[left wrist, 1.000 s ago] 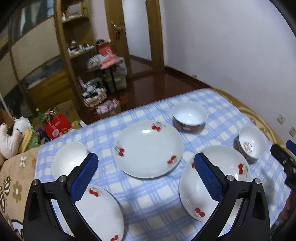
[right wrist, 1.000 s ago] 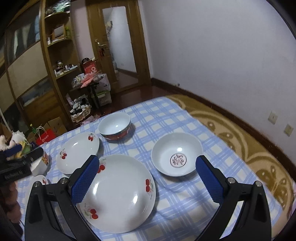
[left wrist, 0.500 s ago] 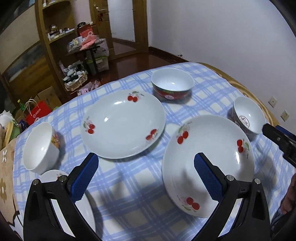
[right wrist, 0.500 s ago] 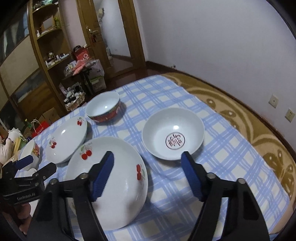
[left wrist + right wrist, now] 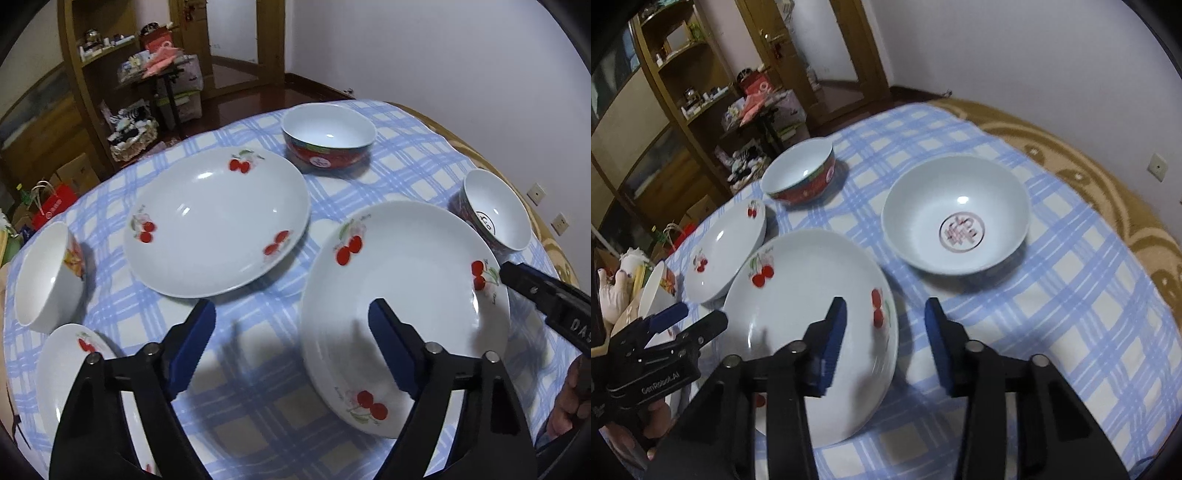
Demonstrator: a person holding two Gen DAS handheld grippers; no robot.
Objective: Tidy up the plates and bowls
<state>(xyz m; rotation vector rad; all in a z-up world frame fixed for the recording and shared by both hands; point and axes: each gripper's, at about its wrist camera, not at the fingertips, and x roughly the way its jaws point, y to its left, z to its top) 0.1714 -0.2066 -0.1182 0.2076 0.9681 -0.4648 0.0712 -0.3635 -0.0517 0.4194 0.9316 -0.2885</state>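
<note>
— What covered the counter [image 5: 406, 155], and what was the biggest thing on it?

— A blue checked cloth [image 5: 1052, 295]. Biggest was the large cherry plate [image 5: 402, 295], at the near right part of the counter. To its left, nearer the middle, lay a second cherry plate [image 5: 218, 221], slightly smaller and apart from it.

— And the bowls?

— The white bowl with the red seal [image 5: 955, 214] stood toward the right edge, just beyond the large plate. The red-sided bowl [image 5: 328, 136] stood at the far edge. A white bowl with an orange picture [image 5: 44, 277] sat at the left edge, and a third cherry plate [image 5: 70, 369] (partly hidden by the gripper) lay at the near left corner.

— Where were the grippers?

— The left gripper [image 5: 291, 347] hung over the cloth with its jaws wide apart and empty, the right pad over the large plate's left part. The right gripper [image 5: 884, 343] had its jaws partly closed, straddling that plate's right rim: the left pad over the plate, the right pad outside it. Whether either pad touched the rim, I could not tell.
</note>
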